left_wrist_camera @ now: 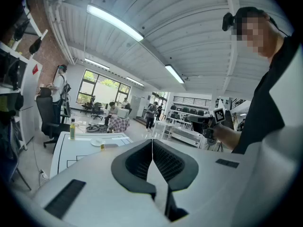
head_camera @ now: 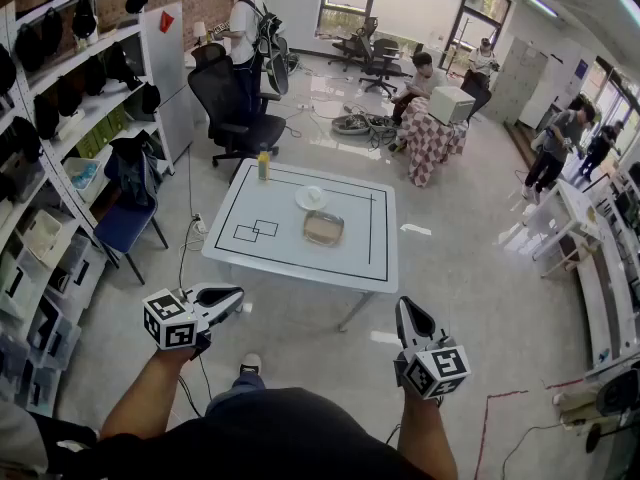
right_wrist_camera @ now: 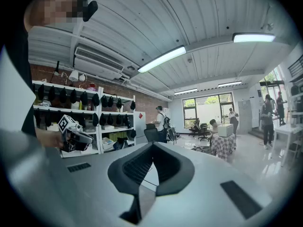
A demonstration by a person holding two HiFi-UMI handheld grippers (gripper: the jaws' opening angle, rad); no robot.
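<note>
White table (head_camera: 225, 238) stands on the far side of both hand-held grippers, well apart from them. The left gripper (head_camera: 235, 296) is held in the air at the near left, lying almost level with its tip pointing right. Its jaws are pressed together along one thin line, with nothing between them. The right gripper (head_camera: 405, 306) is held at the near right with its tip pointing away towards the table's near right corner. Its jaws also meet, and nothing is caught in them. Each gripper carries its marker cube at the near end, above the person's bare forearm.

A black taped rectangle runs round the tabletop, and two small taped squares (head_camera: 255, 232) sit inside it near the left edge. A shallow brownish dish (head_camera: 323, 228) lies near the middle of the table. A white plate (head_camera: 311, 198) lies just beyond it, and the two look slightly apart. A bottle (head_camera: 264, 164) stands upright at the far edge, left of the plate.

A blue chair (head_camera: 128, 218) stands left of the table, in front of white shelves (head_camera: 60, 118) along the left wall. A black office chair (head_camera: 225, 103) stands beyond the table's far left corner. A person (head_camera: 243, 28) stands behind it.
</note>
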